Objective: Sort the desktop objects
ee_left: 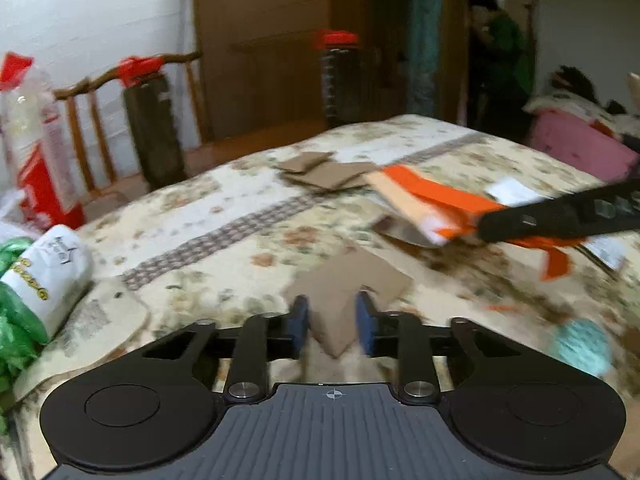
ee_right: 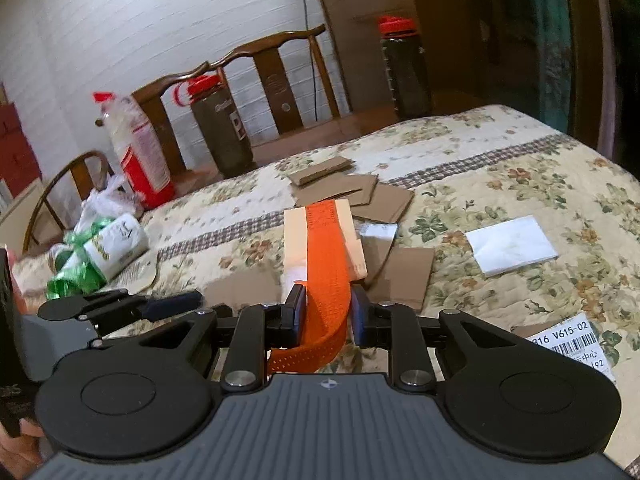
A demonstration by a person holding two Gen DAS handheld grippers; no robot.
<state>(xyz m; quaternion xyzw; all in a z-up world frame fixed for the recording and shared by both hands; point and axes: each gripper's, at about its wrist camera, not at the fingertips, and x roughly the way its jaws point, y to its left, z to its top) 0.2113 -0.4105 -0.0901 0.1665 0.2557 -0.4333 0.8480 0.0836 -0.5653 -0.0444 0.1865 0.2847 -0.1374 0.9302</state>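
A brown cardboard square [ee_left: 344, 300] lies corner-on between the blue fingers [ee_left: 299, 320] of the left gripper [ee_left: 332, 322], its nearest corner pointing back toward the camera and the rest fanning away over the floral quilt on the tabletop [ee_left: 240, 248]. The fingers stand narrow on either side of that corner; through the blur, whether the pads actually press the card cannot be told. This hand is plainly the nearer to that piece.

To its right, the right gripper [ee_right: 326, 314] is clamped on an orange strap [ee_right: 326, 272] wrapped lengthwise round a pale flat box [ee_right: 296, 240], whose long axis runs straight away from the fingers. The strap's perforated tail droops back under the jaws.

The card is thin, matte and stiff-looking, one of several like it: a loose stack of cardboard pieces [ee_right: 344, 188] sits farther back, well apart from both grippers, and seems the likely place for it. A white paper slip [ee_right: 510, 244] lies off to the right, a green-wrapped paper roll [ee_right: 112, 250] at the left edge, and two red-capped dark bottles [ee_right: 222, 136] stand beyond.
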